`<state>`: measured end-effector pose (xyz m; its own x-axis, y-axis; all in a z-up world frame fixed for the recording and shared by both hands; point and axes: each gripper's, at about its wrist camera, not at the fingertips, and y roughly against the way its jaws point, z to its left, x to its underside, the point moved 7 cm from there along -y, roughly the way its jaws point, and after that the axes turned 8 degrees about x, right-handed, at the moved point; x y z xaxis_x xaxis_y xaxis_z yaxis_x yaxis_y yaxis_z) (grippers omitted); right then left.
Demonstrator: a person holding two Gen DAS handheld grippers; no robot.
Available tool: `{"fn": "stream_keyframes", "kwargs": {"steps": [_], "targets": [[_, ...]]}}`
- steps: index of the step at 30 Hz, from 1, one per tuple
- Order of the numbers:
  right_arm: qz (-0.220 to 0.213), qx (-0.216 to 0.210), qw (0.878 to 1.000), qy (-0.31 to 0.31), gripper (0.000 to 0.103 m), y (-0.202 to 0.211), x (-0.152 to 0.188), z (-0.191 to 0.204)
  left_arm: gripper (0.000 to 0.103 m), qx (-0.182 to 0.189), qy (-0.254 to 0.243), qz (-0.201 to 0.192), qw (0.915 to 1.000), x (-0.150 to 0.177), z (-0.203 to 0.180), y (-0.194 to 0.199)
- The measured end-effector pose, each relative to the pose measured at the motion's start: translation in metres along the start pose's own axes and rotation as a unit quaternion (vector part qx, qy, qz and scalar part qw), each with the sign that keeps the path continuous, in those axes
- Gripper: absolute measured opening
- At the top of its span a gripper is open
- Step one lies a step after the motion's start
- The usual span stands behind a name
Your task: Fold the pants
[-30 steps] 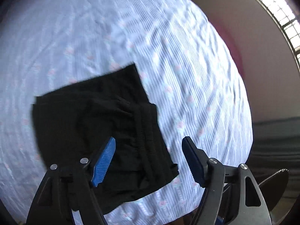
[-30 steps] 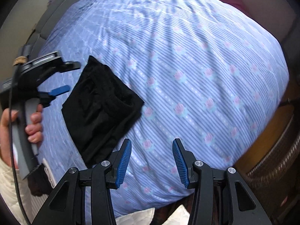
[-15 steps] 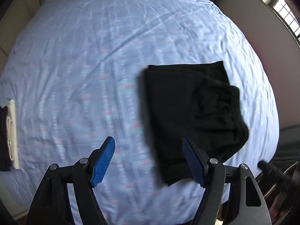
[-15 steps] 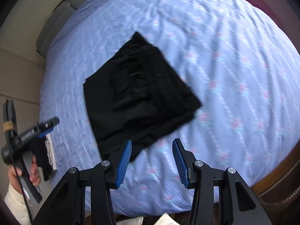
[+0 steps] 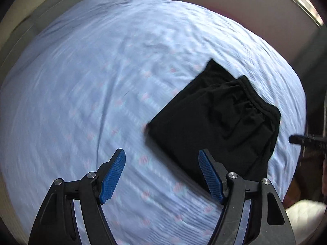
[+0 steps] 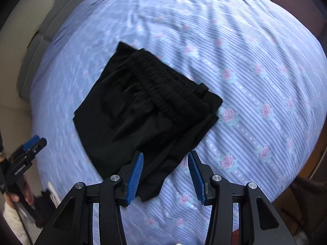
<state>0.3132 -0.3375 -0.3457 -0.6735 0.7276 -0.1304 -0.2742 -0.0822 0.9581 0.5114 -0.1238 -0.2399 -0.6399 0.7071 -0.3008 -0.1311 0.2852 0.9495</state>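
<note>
Black pants (image 6: 143, 110) lie folded into a compact square on the blue flowered bedsheet (image 6: 255, 81), elastic waistband on top. They also show in the left wrist view (image 5: 216, 120), right of centre. My left gripper (image 5: 162, 173) is open and empty, held above the sheet just left of the pants. My right gripper (image 6: 165, 173) is open and empty, held above the near corner of the pants. The left gripper also shows at the left edge of the right wrist view (image 6: 30, 145).
The bed's right edge (image 6: 306, 153) drops toward a dark wooden floor. A grey headboard (image 6: 40, 40) lies at the far left. The right gripper's tip (image 5: 306, 139) shows at the right edge of the left wrist view. A wall (image 5: 245, 6) stands behind the bed.
Both grippers have swung over the bed while staying open and empty. The pants lie folded as before. The right gripper has come nearer to the pants' near corner.
</note>
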Motion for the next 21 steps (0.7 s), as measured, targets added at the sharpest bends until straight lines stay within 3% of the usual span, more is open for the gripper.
{"fn": "stream_keyframes", "kwargs": {"steps": [4, 7, 10, 15, 21], "targets": [[-0.01, 0.003, 0.999, -0.033, 0.047, 0.001, -0.007, -0.007, 0.068, 0.059, -0.094, 0.023, 0.9936, -0.049, -0.028, -0.022], [-0.007, -0.002, 0.999, -0.05, 0.047, 0.0, -0.01, -0.012, 0.068, 0.125, -0.169, 0.036, 0.9769, -0.089, -0.071, -0.041], [-0.001, -0.007, 0.998, -0.059, 0.047, -0.004, -0.013, -0.015, 0.065, 0.158, -0.227, 0.068, 0.9586, -0.116, -0.107, -0.076], [0.006, -0.016, 0.997, -0.07, 0.047, -0.015, -0.021, -0.014, 0.063, 0.185, -0.245, 0.126, 0.9434, -0.141, -0.141, -0.137], [0.001, -0.019, 0.997, -0.08, 0.047, -0.026, -0.039, -0.02, 0.063, 0.194, -0.227, 0.184, 0.9364, -0.136, -0.157, -0.19]]}}
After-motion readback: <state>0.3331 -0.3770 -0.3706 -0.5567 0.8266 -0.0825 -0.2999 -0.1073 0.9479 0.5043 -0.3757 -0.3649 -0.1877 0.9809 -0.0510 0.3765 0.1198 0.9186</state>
